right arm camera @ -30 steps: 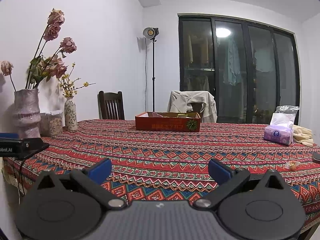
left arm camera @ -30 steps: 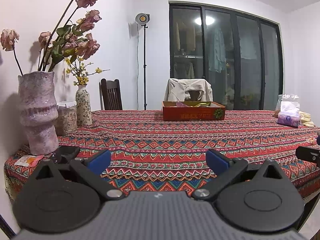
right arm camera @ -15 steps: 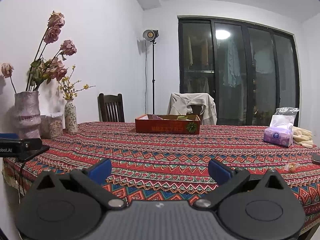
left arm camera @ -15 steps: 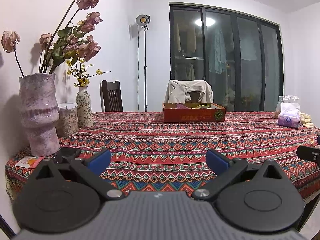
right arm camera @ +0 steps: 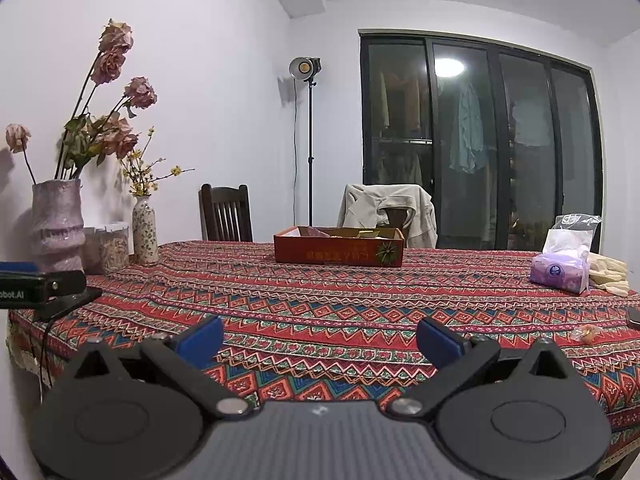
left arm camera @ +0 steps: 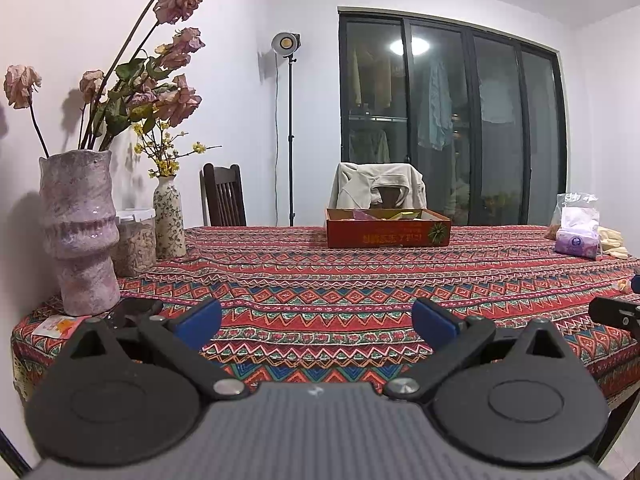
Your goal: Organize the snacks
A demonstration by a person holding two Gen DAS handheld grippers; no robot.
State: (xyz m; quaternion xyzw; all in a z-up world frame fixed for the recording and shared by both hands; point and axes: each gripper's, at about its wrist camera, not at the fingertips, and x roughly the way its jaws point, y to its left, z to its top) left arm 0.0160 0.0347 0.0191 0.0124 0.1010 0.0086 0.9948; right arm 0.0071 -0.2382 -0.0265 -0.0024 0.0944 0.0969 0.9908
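A red cardboard box (left arm camera: 388,228) (right arm camera: 338,250) with a few snack packets inside stands at the far middle of the patterned tablecloth. One small wrapped snack (right arm camera: 585,333) lies near the table's right edge, seen faintly in the left wrist view as the wrapped snack (left arm camera: 622,285). A flat snack packet (left arm camera: 56,325) lies at the foot of the big vase. My left gripper (left arm camera: 316,322) is open over the near table edge, holding nothing. My right gripper (right arm camera: 320,340) is open too, empty, hovering at the near edge. Both are far from the box.
A large pink vase (left arm camera: 78,232) with dried roses, a clear jar (left arm camera: 134,240) and a small floral vase (left arm camera: 168,216) stand along the left side. A tissue pack (right arm camera: 560,272) and pale gloves (right arm camera: 608,274) sit at right. Chairs stand behind the table; one carries a jacket (left arm camera: 378,190).
Both cameras have sunk slightly, so the table and box sit a little lower and flatter in view. Both grippers stay open and empty.
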